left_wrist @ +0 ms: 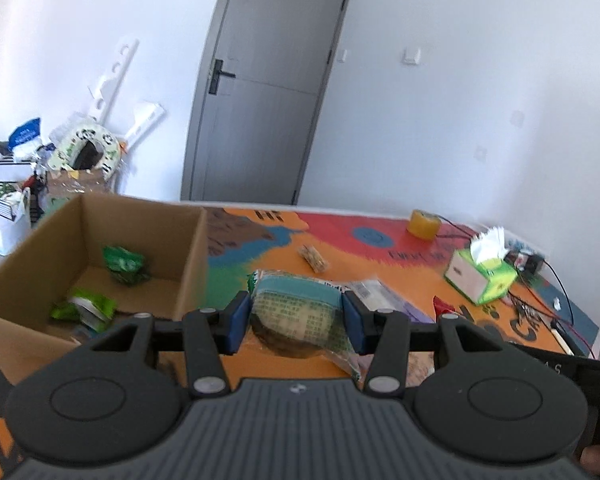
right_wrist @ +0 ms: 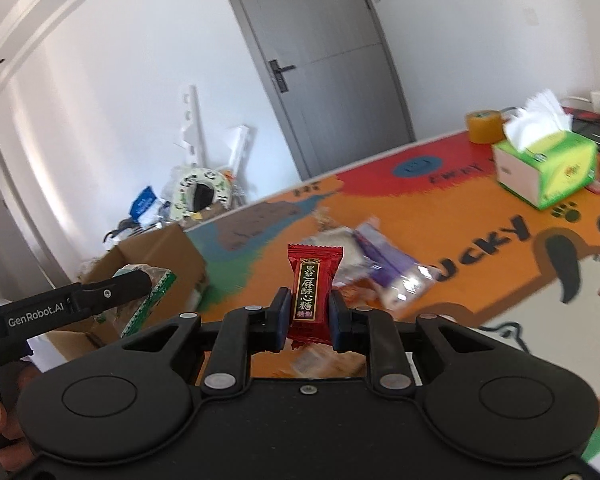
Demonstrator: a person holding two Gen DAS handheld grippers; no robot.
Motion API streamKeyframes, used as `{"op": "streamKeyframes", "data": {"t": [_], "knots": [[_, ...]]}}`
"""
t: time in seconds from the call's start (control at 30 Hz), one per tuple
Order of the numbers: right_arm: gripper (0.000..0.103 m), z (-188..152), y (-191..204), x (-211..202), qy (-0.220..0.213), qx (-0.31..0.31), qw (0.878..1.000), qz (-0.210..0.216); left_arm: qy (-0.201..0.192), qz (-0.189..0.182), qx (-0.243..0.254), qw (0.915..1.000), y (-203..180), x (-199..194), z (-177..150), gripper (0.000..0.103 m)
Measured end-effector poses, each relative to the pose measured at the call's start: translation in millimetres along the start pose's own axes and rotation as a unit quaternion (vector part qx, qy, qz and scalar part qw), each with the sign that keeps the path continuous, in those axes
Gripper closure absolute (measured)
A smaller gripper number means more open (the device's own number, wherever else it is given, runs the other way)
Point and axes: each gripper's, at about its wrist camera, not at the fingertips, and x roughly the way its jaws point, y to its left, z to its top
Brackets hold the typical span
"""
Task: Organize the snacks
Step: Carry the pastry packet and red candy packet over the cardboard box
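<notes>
— What has the left gripper (left_wrist: 296, 322) got?
— A clear-wrapped round pastry (left_wrist: 294, 316), pinched between its blue pads, held above the orange table (left_wrist: 400, 276) just right of the cardboard box (left_wrist: 140, 240).
— And the right gripper (right_wrist: 309, 312)?
— Clamped narrow on a red candy packet (right_wrist: 313, 292) — upright, above the table.

Red candy (right_wrist: 315, 292) upright, wrapped cake (left_wrist: 296, 312) lifted, green packets (left_wrist: 124, 265) boxed
</notes>
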Motion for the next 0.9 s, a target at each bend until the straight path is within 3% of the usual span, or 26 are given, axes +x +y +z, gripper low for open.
{"op": "streamKeyframes", "data": {"t": [0.37,0.9], "knots": [[0.082,10,41,14,-0.005,-0.023,0.999,0.04,-0.029,0.03,-0.016,0.999,31,-20,18,0.055],[0.082,19,95,42,0.006,-0.059,0.995,0.08,-0.032,0.074,-0.057,0.9951,86,-18,23,0.055]]}}
